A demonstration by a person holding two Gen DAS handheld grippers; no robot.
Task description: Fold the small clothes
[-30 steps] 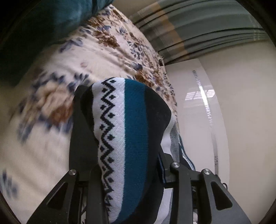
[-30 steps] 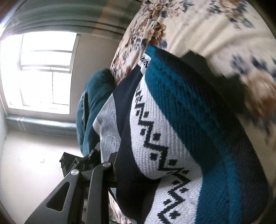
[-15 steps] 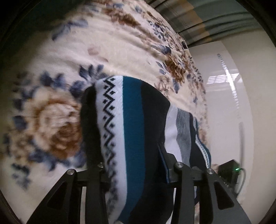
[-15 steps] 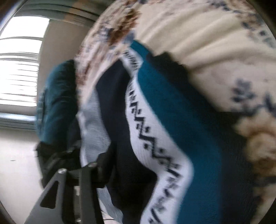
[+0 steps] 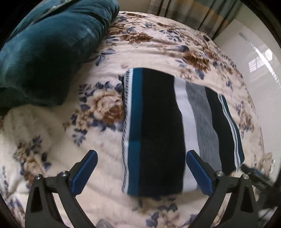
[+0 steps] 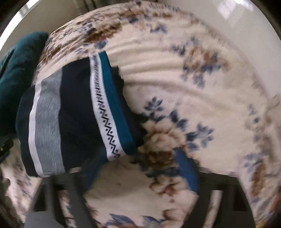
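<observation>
A small striped knit garment [image 5: 158, 126], navy, teal, white and grey with a zigzag band, lies folded flat on the floral blanket [image 5: 43, 133]. My left gripper [image 5: 140, 156] is open and empty, its blue-padded fingers [image 5: 84, 168] standing either side of the garment's near end, just above it. In the right wrist view the same garment [image 6: 73, 115] lies at the left. My right gripper [image 6: 138, 168] is open and empty over the blanket [image 6: 202, 84], just right of the garment's near corner; that view is blurred.
A dark teal pillow or cushion [image 5: 45, 45] lies on the bed at the far left. Striped curtains [image 5: 193, 15] hang behind the bed. A glossy pale floor [image 5: 254, 57] runs along the bed's right edge.
Both grippers were shut on the raised garment; now both are open and pulled back, and the garment lies folded flat on the blanket.
</observation>
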